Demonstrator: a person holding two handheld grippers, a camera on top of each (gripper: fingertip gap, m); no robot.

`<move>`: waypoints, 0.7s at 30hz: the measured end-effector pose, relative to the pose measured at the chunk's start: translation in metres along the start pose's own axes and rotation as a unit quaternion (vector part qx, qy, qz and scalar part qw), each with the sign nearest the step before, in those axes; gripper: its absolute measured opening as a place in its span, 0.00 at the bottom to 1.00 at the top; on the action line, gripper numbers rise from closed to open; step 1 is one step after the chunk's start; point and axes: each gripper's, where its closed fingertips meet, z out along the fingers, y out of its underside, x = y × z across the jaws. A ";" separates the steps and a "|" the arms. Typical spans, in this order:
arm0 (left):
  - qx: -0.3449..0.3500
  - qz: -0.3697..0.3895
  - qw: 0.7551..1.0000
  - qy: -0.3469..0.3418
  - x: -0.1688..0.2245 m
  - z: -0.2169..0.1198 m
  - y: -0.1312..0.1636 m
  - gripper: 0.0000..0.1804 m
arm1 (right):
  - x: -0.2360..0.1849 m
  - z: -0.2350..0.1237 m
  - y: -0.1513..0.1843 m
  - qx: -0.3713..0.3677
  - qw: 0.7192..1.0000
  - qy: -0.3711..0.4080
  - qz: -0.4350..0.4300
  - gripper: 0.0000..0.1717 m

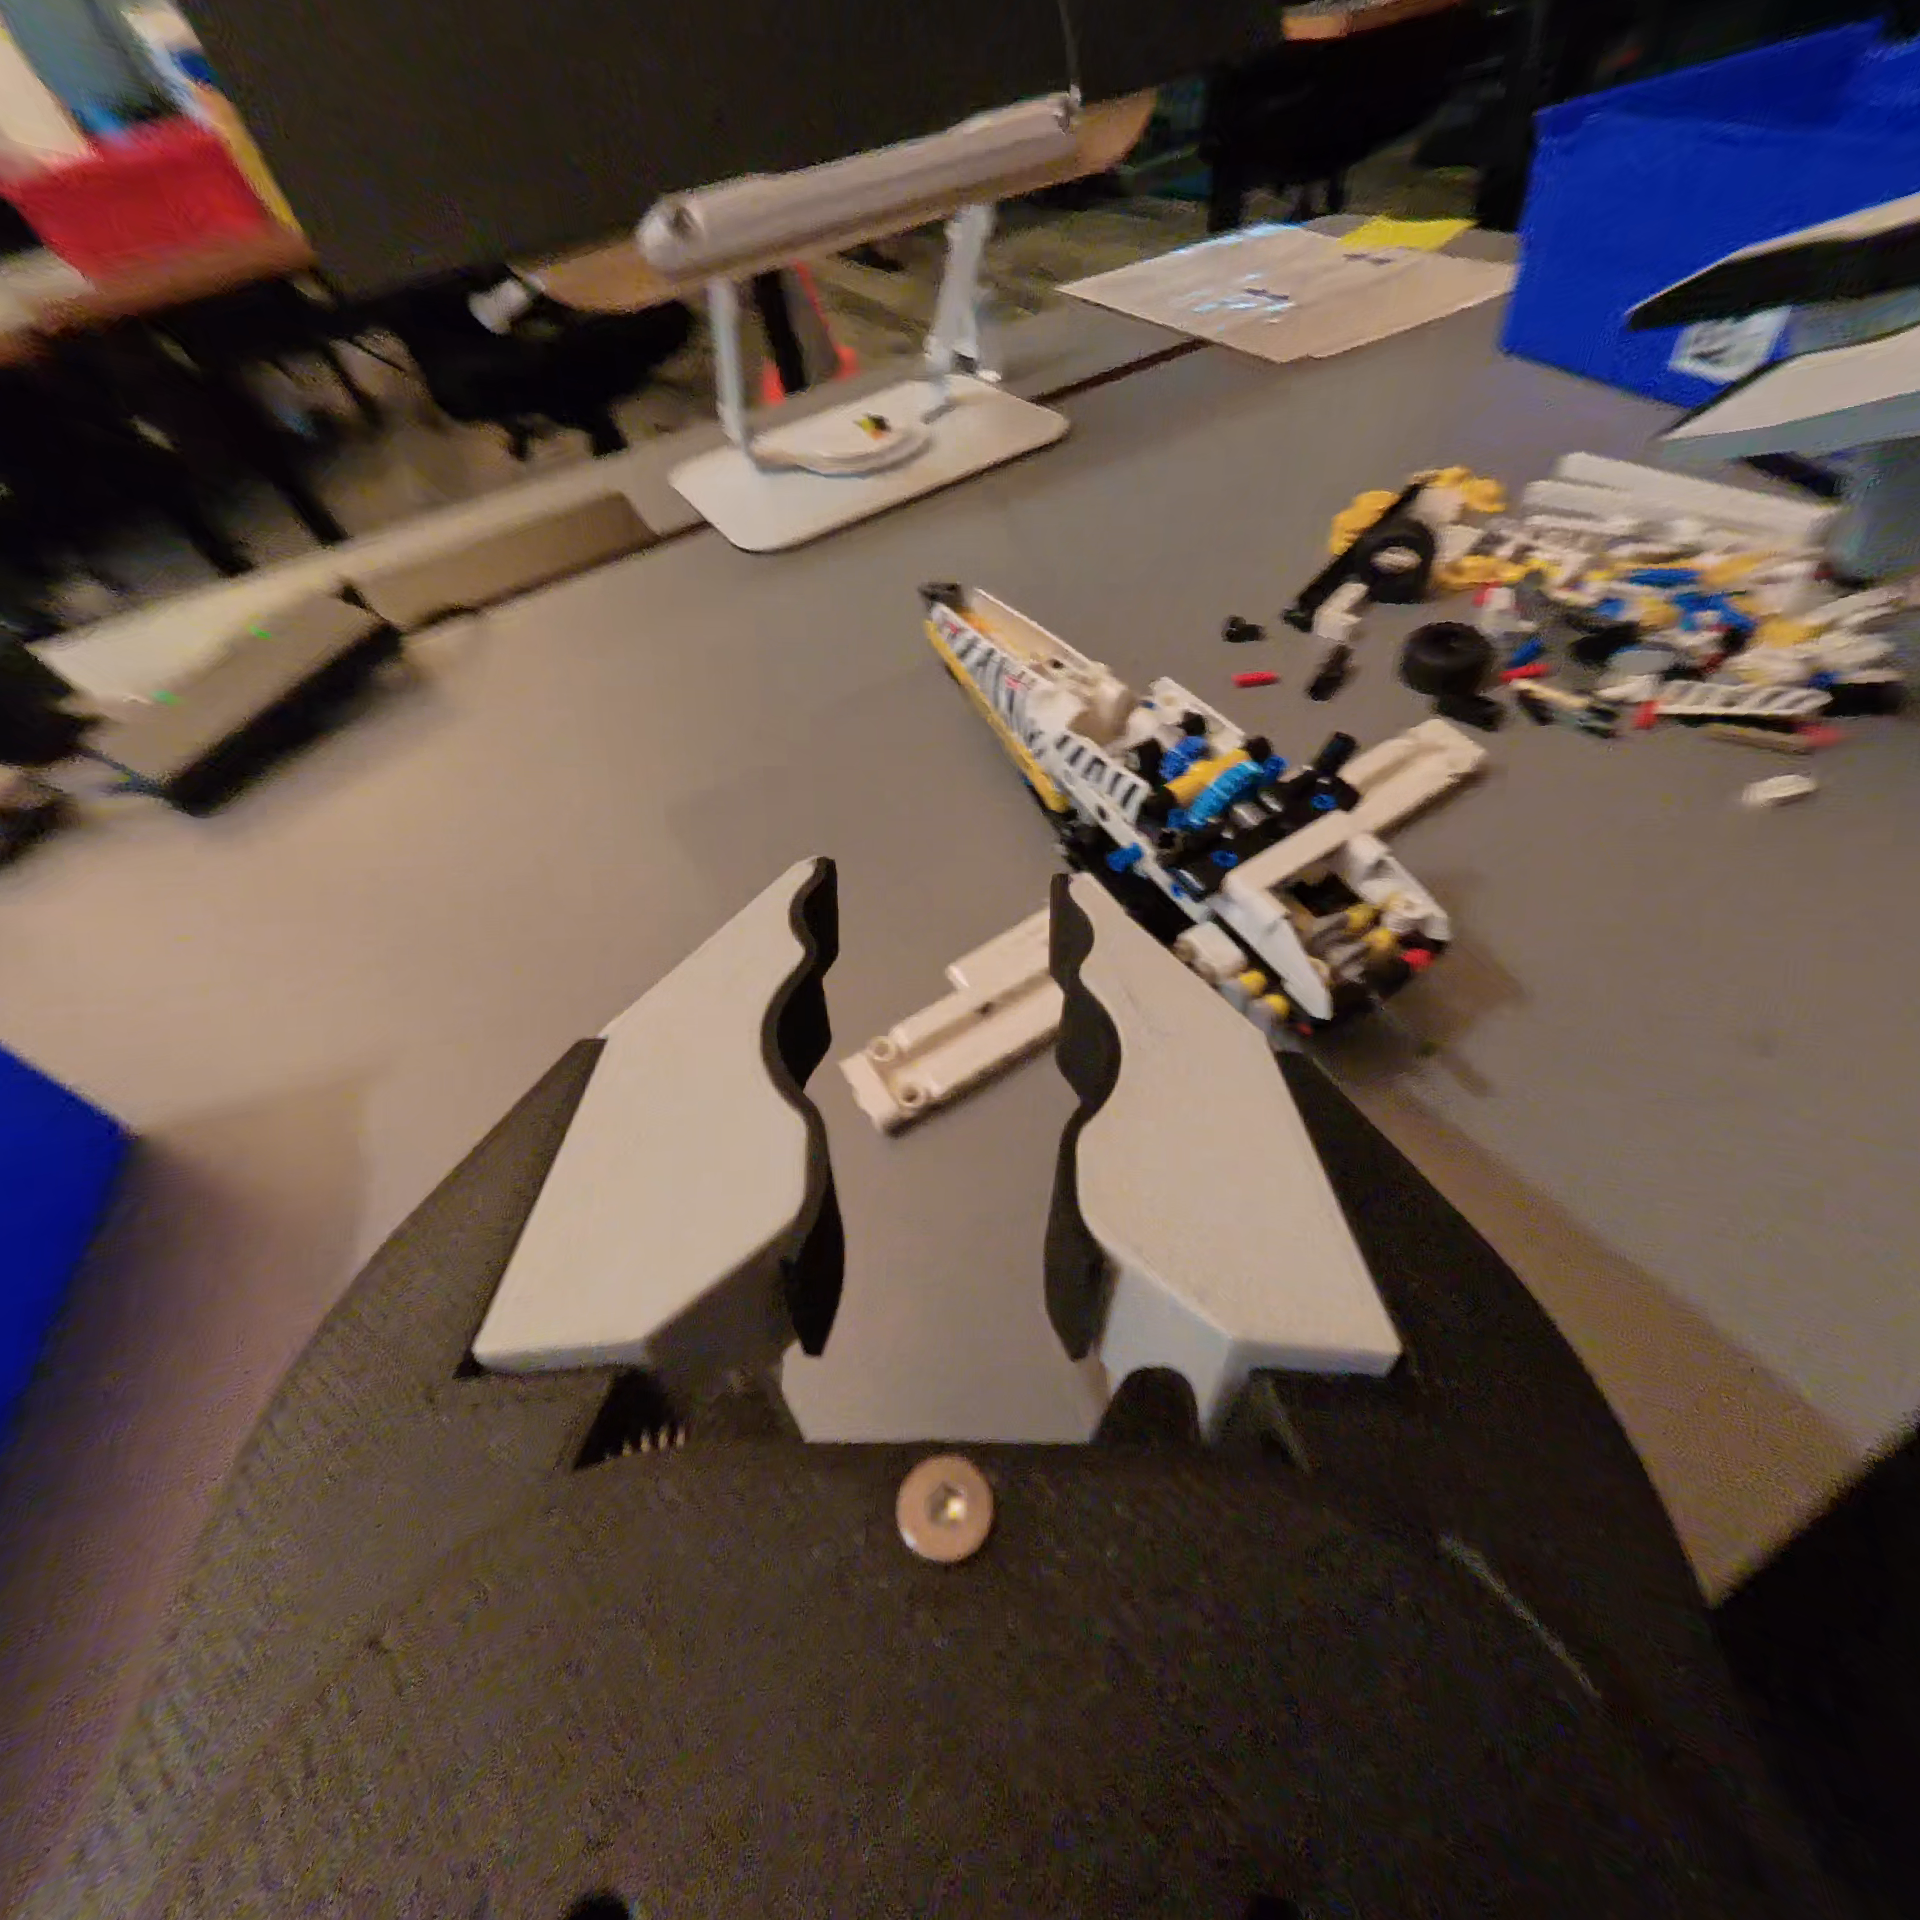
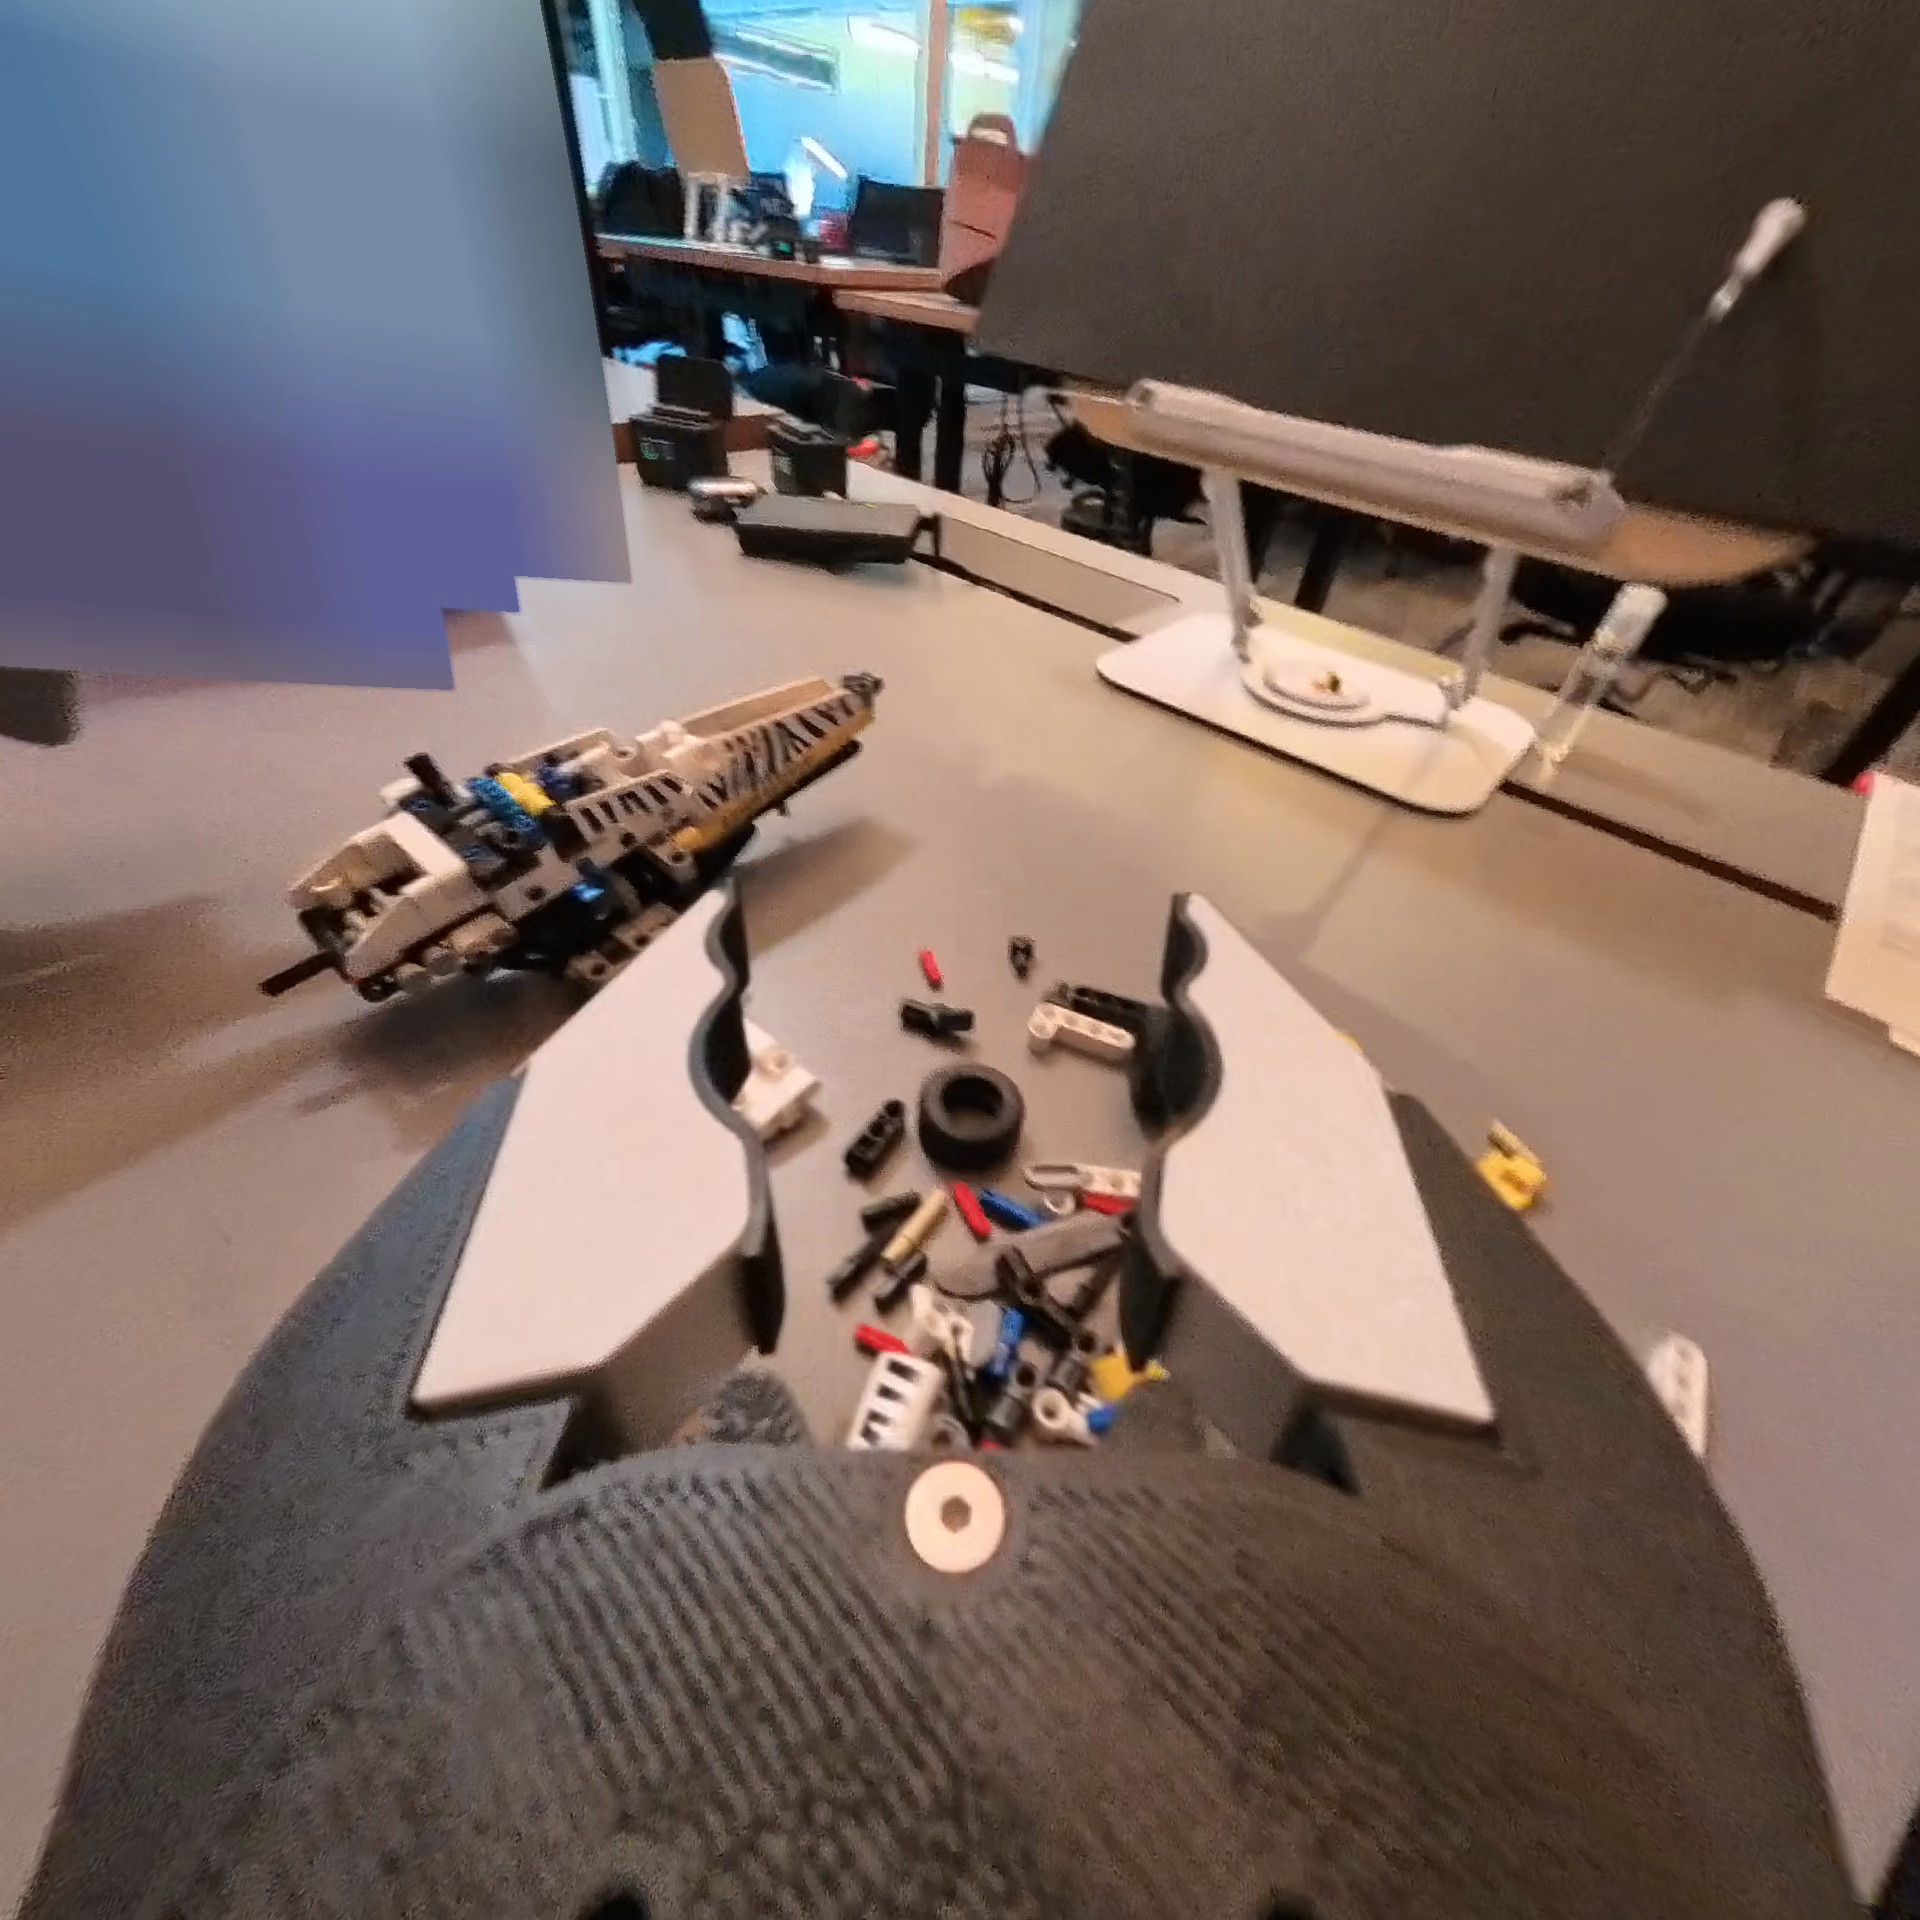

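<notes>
Left gripper (image 1: 943, 883): jaws parted a moderate way, nothing between the pads, hovering over the grey table (image 1: 520, 935). Just under and beyond the right fingertip, a long white panel (image 1: 961, 1029) lying flat, loose on the surface and apart from either pad; no contact visible. Immediately right of that, a half-built brick model (image 1: 1174, 800), white with black stripes, yellow edge and a blue-and-yellow core, resting on its side with its pointed nose aimed away; probably laid down that way so the open inner framework stays reachable. A second white panel (image 1: 1403, 769) sticking out from behind the model's far side. Farther right, a heap of loose parts (image 1: 1662, 623) with a black tyre (image 1: 1444, 655) at its near edge, well apart from the fingers. Behind, a white desk lamp (image 1: 873, 457); at far right a blue bin (image 1: 1683, 208).

Right gripper (image 2: 956, 914): jaws spread wide, empty, poised above scattered small pieces (image 2: 987, 1278). Between the fingers on the table, not touched: a black tyre (image 2: 971, 1117), a small red pin (image 2: 931, 966), a white angled beam (image 2: 1081, 1023). Left finger partly covering a white block (image 2: 774, 1086); whether touching, cannot tell. Model (image 2: 561, 831) off to the left, clear of the jaws. The tight litter of pins and connectors likely to crowd any single pick.
</notes>
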 end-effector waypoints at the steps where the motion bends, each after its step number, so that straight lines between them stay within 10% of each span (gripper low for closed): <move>1: 0.013 0.001 1.000 -0.011 -0.002 0.001 -0.003 0.23 | -0.009 0.002 -0.003 0.002 1.000 -0.006 -0.016 0.47; 5: 0.068 -0.137 0.984 0.091 0.012 0.002 -0.018 0.29 | -0.050 0.011 -0.008 0.006 0.995 -0.044 -0.085 0.49; 9: 0.010 -0.012 0.999 -0.042 -0.015 0.010 0.004 0.27 | -0.075 0.022 -0.007 0.007 0.993 -0.066 -0.095 0.56; 13: 0.016 -0.051 0.996 -0.077 -0.027 0.009 0.008 0.53 | -0.095 0.027 -0.003 -0.010 0.991 -0.112 -0.073 0.43; 21: 0.024 -0.194 0.976 0.096 0.000 0.000 0.003 0.00 | -0.121 0.026 -0.005 -0.003 0.985 -0.169 -0.033 0.29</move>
